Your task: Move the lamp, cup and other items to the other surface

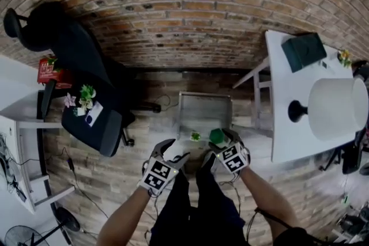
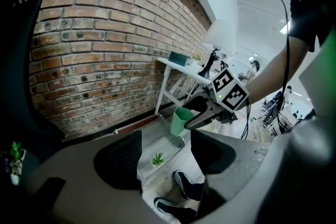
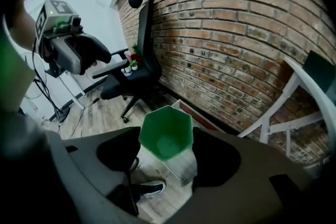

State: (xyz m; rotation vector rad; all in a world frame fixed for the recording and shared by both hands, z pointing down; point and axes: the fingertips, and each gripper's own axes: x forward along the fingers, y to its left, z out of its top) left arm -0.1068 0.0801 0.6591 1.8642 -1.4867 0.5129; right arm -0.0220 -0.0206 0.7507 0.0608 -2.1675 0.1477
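Our right gripper (image 1: 222,140) clasps the green cup (image 3: 166,134) above the grey tray (image 1: 204,102) on the plank floor (image 1: 144,141), by the brick wall (image 1: 184,8). Our left gripper (image 2: 165,152) gapes empty. The lamp (image 1: 334,106) stands on the white table (image 1: 288,135).

A bright green cup (image 3: 165,136) stands out against a red-brown brick wall (image 1: 184,8) lined with pale mortar. Black-and-white square markers pattern the cubes on the left gripper (image 1: 176,151) and right gripper (image 1: 222,140), whose bodies are grey with black pads. The table (image 1: 288,135) is white, as is the shade of the lamp (image 1: 337,106) above its black base, beside what appears to be a dark teal book (image 1: 304,50). The office chair (image 1: 81,49) is black, the tray (image 1: 204,106) grey, the floor (image 1: 104,167) streaked grey-brown planks, and the small plant (image 1: 195,136) green.
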